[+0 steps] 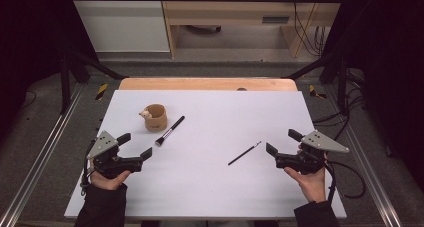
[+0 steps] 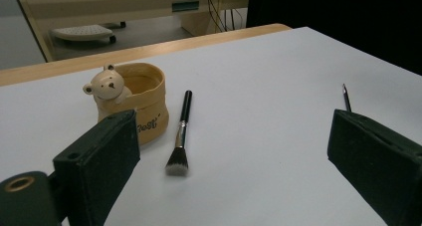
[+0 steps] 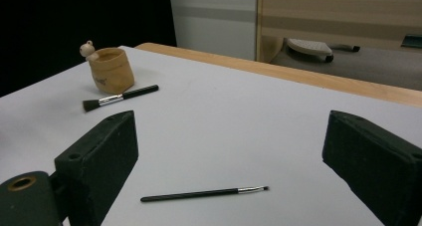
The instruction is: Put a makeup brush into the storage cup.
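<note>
The worktop (image 1: 210, 177) carries three things, located here relative to the tan cup (image 1: 155, 118), which stands upright on the far left part of the white surface and has a small bear figure on its rim.

The thick brush (image 1: 170, 131) lies flat just beside the cup, on its right in the high view. The bristle end points toward the person and the black handle points away; it is close to the cup but not touching it.

The thin brush (image 1: 244, 153) lies flat well apart from the cup, toward the right side of the worktop, its fine tip pointing away from the person.

The left hand-held gripper (image 1: 134, 146) is held low, nearer the person than the cup, pointing toward the cup and thick brush. Its jaws are spread wide with nothing between them.

The right hand-held gripper (image 1: 283, 142) is held far to the right of the cup, near the thin brush. Its jaws are spread wide and hold nothing; the thin brush (image 3: 204, 192) lies on the worktop in front of them, untouched.
</note>
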